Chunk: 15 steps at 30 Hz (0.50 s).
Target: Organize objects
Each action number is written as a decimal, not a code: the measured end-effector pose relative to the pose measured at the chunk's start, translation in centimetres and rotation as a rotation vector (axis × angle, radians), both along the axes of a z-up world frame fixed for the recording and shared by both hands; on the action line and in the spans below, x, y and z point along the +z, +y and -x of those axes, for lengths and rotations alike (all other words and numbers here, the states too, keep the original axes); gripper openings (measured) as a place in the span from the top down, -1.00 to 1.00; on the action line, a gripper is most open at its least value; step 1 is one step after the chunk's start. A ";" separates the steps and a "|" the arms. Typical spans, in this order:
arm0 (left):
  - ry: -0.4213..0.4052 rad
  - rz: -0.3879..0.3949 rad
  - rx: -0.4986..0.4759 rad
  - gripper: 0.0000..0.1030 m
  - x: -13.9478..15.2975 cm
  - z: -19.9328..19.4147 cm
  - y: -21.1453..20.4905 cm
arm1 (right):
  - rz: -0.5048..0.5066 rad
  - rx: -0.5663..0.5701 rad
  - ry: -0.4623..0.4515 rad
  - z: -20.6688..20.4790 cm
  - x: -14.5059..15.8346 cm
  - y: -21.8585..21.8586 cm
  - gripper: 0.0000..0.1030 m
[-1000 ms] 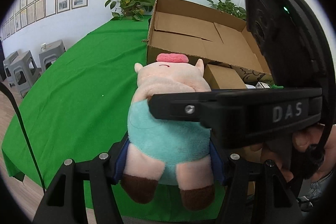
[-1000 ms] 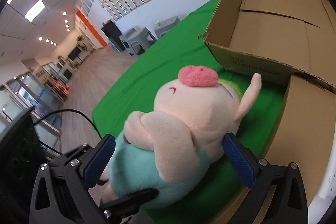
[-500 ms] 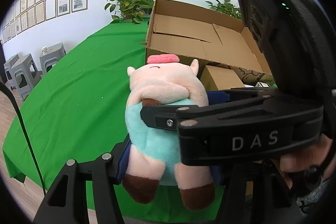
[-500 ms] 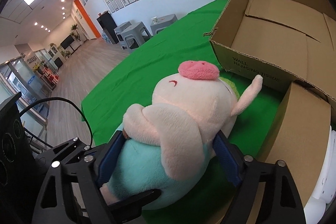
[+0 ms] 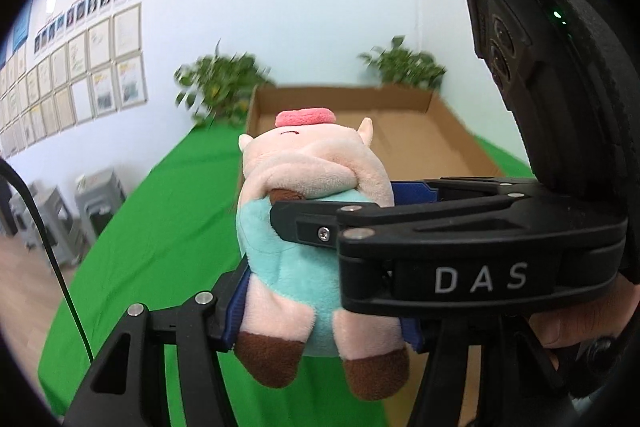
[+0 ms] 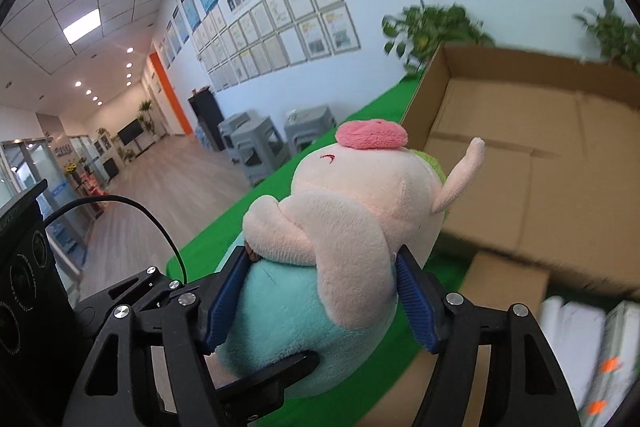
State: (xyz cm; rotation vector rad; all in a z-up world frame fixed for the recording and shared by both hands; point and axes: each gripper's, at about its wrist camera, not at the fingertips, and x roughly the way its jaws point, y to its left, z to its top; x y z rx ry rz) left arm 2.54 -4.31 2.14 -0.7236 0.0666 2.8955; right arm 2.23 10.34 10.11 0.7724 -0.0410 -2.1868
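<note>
Plush, pink and teal: a stuffed pig toy point(image 5: 316, 227) hangs in the air above a green-covered table point(image 5: 160, 227), clamped from two sides. The left gripper point(image 5: 324, 311) grasps it low, blue pads against the teal belly near the legs, brown feet dangling below the fingers. The right gripper point(image 6: 320, 291) crosses in from the side higher up, at the waist under the folded arms; its jaws are closing, pads already pressing into the plush on both flanks. In the left wrist view the right gripper's black body with white lettering covers much of the toy's right side, and part of a hand point(image 5: 568, 323) shows behind it. Pig is upright, pink snout on top, one ear sticking out toward the open cardboard box point(image 6: 520, 155). The box sits beyond the toy; its near wall is just past the pig's head in the left view, flaps open, brown floor bare in the part I can see. Below the toy, toward the right side of the right wrist view, a smaller closed carton point(image 6: 508, 279) lies close under the big box's near edge, with blurred white packages point(image 6: 592, 339) beside it. The table edge curves off on the far side of the toy, with grey stools point(image 6: 260, 143) and wood floor beyond, wide open there. Potted plants point(image 5: 220, 87) stand behind the box against the white wall. A black cable point(image 6: 152, 223) loops off the left gripper, clear of the toy.
</note>
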 end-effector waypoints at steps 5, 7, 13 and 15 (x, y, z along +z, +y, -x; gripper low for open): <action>0.094 0.006 -0.077 -0.15 3.0 2.2 2.0 | 0.014 -0.072 0.100 1.6 5.0 3.0 -0.29; 0.110 -0.001 -0.097 -0.15 3.8 3.2 2.4 | 0.017 -0.098 0.122 2.3 6.8 4.0 -0.28; 0.162 -0.010 -0.127 -0.15 5.9 5.0 2.5 | 0.030 -0.134 0.184 3.8 11.2 6.4 -0.26; 0.172 -0.011 -0.127 -0.15 6.1 5.3 2.2 | 0.034 -0.136 0.196 4.5 12.4 6.4 -0.25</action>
